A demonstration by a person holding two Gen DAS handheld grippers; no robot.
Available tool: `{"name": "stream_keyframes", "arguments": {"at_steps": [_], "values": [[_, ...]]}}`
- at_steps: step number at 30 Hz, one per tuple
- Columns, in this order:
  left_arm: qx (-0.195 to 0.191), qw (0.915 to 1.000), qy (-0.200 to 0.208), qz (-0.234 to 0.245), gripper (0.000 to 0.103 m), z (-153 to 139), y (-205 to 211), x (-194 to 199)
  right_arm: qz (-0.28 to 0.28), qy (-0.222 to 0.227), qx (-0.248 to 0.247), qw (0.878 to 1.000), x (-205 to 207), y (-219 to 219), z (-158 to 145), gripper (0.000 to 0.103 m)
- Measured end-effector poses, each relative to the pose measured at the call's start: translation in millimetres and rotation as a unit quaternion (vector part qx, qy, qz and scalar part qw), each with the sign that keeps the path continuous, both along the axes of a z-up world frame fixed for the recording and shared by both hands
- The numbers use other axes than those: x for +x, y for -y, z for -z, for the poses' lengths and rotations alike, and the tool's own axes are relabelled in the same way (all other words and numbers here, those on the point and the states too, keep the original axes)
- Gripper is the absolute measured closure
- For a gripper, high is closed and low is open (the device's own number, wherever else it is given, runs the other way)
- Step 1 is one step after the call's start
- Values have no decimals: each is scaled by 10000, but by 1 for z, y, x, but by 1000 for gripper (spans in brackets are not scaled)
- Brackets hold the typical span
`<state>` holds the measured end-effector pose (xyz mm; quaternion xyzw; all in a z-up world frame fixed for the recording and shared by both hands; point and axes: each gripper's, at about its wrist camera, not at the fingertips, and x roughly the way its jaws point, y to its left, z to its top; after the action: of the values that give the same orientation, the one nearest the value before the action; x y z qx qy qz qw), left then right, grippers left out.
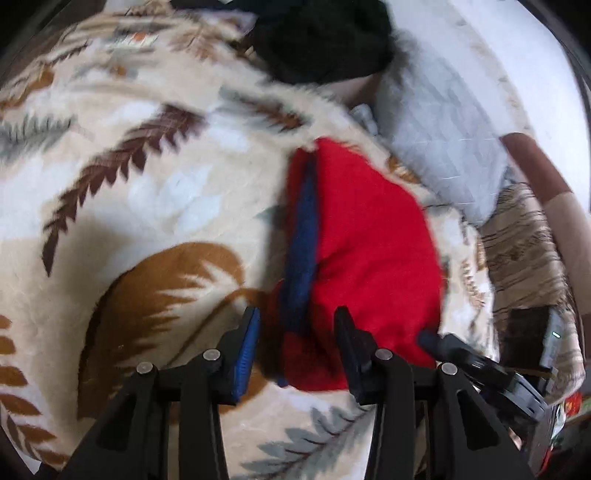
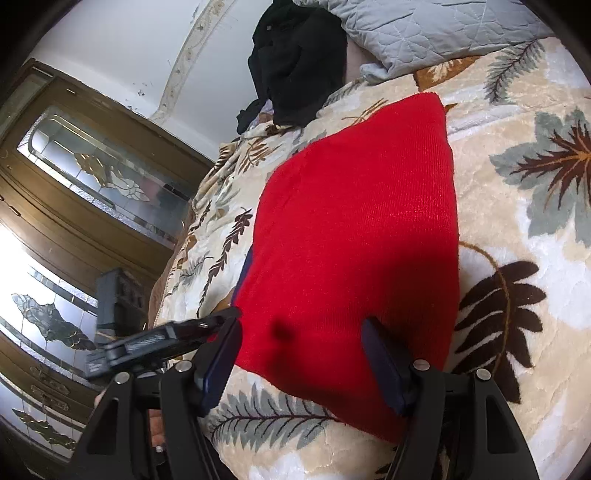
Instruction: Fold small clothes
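Note:
A red knitted garment [image 1: 369,240] [image 2: 354,236] with a dark blue trim [image 1: 304,236] lies folded flat on a leaf-patterned blanket [image 1: 147,184] [image 2: 517,229]. My left gripper [image 1: 299,336] hovers at its near edge beside the blue trim. Its jaws stand apart and the cloth shows between them, not pinched. My right gripper [image 2: 301,336] stands wide open over the garment's near end, one finger [image 2: 380,354] on the red cloth and the other at its left border. The right view also shows the left gripper's black body [image 2: 147,345], blurred, at the left.
A heap of black clothing [image 1: 321,40] [image 2: 295,62] lies at the far end of the bed beside a grey quilted pillow [image 1: 436,147] [image 2: 424,33]. A wooden wardrobe with patterned glass [image 2: 92,177] stands past the bed's left edge. A white wall is behind.

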<state>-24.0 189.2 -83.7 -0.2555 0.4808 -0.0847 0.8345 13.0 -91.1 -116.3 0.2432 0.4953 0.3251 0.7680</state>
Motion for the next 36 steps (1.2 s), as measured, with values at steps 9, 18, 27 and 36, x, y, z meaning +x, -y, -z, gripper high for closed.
{"name": "stream_keyframes", "arguments": {"at_steps": [9, 18, 27, 36], "values": [[607, 9981, -20, -62, 58, 3, 10, -6, 26, -27, -29, 10000, -3, 0, -2, 32], [1342, 9902, 331, -178, 46, -16, 22, 6, 76, -69, -19, 9999, -3, 2, -2, 32], [1522, 9876, 303, -227, 45, -13, 21, 5, 81, -57, -46, 9999, -4, 2, -2, 32], [1525, 9876, 280, -226, 45, -11, 20, 11, 78, -74, -38, 9999, -4, 2, -2, 32]]}}
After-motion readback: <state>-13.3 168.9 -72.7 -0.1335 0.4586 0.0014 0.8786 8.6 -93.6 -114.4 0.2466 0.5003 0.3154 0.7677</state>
